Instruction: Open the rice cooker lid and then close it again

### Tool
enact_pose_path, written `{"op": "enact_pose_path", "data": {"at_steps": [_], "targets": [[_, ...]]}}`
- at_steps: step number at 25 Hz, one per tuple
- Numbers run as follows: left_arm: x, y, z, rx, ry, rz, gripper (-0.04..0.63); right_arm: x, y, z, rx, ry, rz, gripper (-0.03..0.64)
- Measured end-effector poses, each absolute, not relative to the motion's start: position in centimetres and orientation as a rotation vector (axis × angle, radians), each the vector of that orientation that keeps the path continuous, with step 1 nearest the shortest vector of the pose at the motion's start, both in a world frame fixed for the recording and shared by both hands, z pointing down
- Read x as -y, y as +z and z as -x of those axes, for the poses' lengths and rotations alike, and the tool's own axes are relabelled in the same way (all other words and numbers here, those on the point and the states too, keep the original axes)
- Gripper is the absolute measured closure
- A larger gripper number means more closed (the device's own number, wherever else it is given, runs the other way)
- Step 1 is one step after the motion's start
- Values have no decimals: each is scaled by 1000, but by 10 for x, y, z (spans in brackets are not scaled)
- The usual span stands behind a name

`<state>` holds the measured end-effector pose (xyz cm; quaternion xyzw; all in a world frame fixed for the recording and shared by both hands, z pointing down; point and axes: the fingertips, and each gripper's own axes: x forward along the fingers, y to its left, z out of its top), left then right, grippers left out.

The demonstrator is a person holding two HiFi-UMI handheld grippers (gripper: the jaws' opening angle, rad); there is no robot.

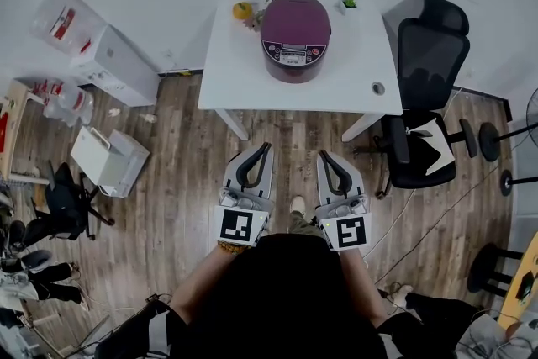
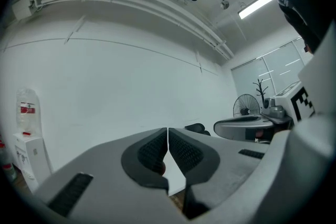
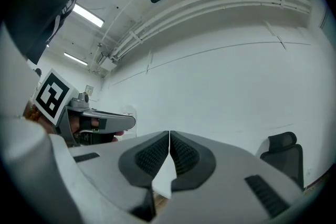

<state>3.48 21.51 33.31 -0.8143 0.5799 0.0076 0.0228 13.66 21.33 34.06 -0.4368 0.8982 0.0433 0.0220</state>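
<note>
A maroon rice cooker (image 1: 294, 37) with its lid down stands near the back of a white table (image 1: 235, 76). My left gripper (image 1: 266, 146) and right gripper (image 1: 322, 154) are side by side over the wooden floor, short of the table's front edge, pointing toward it. Both are shut with nothing between the jaws. In the left gripper view the left gripper (image 2: 167, 131) has its pads together, with the white wall beyond. The right gripper view shows the right gripper (image 3: 169, 135) with its jaws closed too.
A black office chair (image 1: 424, 109) stands right of the table. An orange (image 1: 242, 10) and small plants (image 1: 349, 0) sit at the table's back edge. A water dispenser (image 1: 113, 63) and a white box (image 1: 109, 160) are at the left. Dumbbells (image 1: 479, 139) lie at the right.
</note>
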Motion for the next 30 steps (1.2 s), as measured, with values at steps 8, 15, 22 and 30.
{"op": "enact_pose_path", "data": {"at_steps": [8, 15, 22, 30], "targets": [[-172, 348, -57, -1872, -21, 2488, 565, -163, 355, -172, -2848, 123, 1313, 588], [-154, 365, -57, -1944, -106, 2461, 565, -133, 370, -198, -2852, 64, 1344, 588], [-113, 379, -45, -1957, -114, 2481, 565, -96, 377, -196, -2830, 56, 1385, 588], [-41, 376, -35, -1904, -64, 2537, 565, -40, 377, -194, -2851, 57, 1484, 588]]}}
